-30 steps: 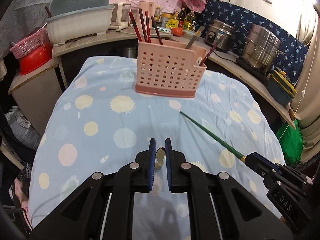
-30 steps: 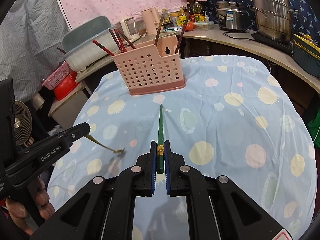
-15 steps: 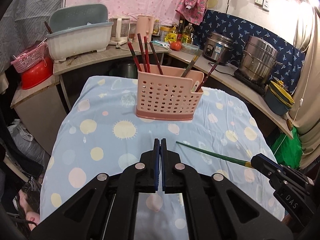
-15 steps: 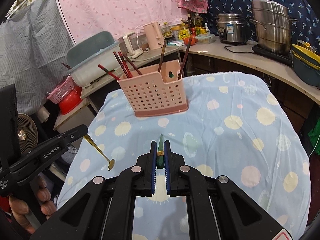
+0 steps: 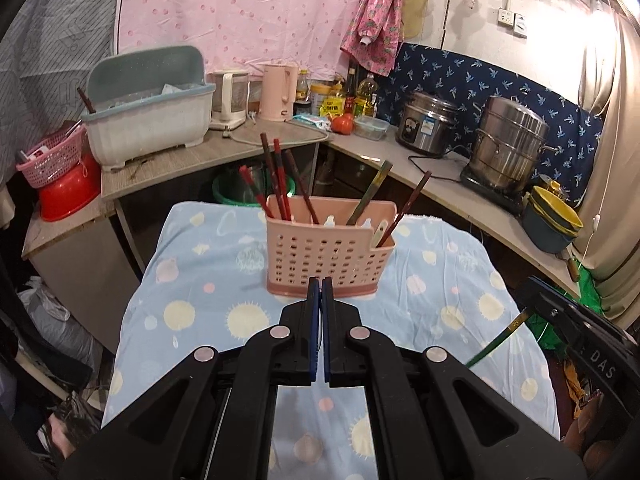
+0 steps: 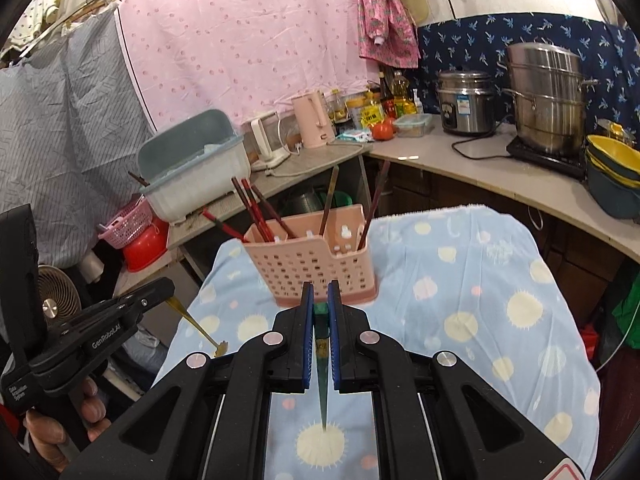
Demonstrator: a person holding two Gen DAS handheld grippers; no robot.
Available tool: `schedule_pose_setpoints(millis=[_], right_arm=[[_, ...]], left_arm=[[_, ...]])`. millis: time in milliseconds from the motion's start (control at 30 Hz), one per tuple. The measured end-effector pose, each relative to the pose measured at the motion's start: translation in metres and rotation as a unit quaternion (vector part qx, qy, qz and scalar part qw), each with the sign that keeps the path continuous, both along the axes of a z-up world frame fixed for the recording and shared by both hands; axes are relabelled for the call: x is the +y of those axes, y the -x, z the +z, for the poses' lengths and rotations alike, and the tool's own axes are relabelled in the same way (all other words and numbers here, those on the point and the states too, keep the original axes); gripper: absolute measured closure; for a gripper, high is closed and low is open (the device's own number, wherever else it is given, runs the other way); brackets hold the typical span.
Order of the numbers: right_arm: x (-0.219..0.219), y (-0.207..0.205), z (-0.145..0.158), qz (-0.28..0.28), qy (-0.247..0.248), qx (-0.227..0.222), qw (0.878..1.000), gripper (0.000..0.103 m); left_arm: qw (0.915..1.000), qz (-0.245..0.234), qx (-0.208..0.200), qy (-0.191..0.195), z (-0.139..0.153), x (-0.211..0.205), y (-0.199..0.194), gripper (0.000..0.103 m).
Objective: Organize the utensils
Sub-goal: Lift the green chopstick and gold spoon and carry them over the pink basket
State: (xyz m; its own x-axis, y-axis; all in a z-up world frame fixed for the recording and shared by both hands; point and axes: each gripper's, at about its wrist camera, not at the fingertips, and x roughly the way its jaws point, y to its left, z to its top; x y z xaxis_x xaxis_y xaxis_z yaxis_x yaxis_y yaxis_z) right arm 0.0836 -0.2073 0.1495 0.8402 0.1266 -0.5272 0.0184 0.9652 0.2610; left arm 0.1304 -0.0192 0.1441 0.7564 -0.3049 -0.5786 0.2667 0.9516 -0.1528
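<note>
**Two grippers, each with a utensil, in front of the pink basket**

The right gripper [image 6: 320,312] holds a green chopstick [image 6: 322,376]. Its jaws are closed tight on the thick end of the stick, near a gold band. The thin end points back and down, toward a yellow sun on the blue cloth [image 6: 480,280]. In the left view the same chopstick [image 5: 494,342] sticks out from the right gripper [image 5: 532,300] and slants down over the cloth.

The left gripper [image 5: 321,308] has its jaws pressed nearly together. From its own camera you cannot see anything between them. But the right view shows the left gripper [image 6: 160,286] from the side, and a thin gold spoon [image 6: 196,324] hangs out of its tip. The small spoon end points down, just off the left edge of the cloth. A hand [image 6: 64,424] holds this gripper from below.

The pink basket [image 5: 326,252] stands on the worktop, on the blue cloth, just past both grippers. It has lots of little holes. Red chopsticks [image 5: 276,180] stand in its left part. A green one [image 5: 370,190] and a brown one [image 5: 408,204] lean in its right part.

Both utensils are up in the air, near the basket but not in it.
</note>
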Motion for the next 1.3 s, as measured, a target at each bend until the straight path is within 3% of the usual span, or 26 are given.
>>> schedule_pose_setpoints(millis=[200, 500, 733, 967, 1300], right_arm=[[-0.002, -0.025, 0.028, -0.004, 0.006, -0.025, 1.000, 0.096], [-0.016, -0.083, 0.082, -0.026, -0.033, -0.088, 0.995, 0.096], [-0.020, -0.120, 0.113, -0.048, -0.047, -0.135, 0.989, 0.096], [-0.027, -0.163, 0.099, -0.069, -0.070, -0.134, 0.986, 0.096], [-0.010, -0.196, 0.043, -0.053, -0.048, -0.069, 0.995, 0.095]], left_arm=[[0.9997, -0.009, -0.022, 0.009, 0.027, -0.006, -0.023, 0.102], [0.9977, -0.009, -0.065, 0.012, 0.068, -0.020, -0.067, 0.102], [0.9965, -0.008, -0.078, 0.027, 0.084, -0.022, -0.105, 0.102], [0.9977, -0.002, -0.061, 0.028, 0.065, -0.021, -0.136, 0.102], [0.9996, 0.005, -0.017, 0.023, 0.018, -0.021, -0.159, 0.102]])
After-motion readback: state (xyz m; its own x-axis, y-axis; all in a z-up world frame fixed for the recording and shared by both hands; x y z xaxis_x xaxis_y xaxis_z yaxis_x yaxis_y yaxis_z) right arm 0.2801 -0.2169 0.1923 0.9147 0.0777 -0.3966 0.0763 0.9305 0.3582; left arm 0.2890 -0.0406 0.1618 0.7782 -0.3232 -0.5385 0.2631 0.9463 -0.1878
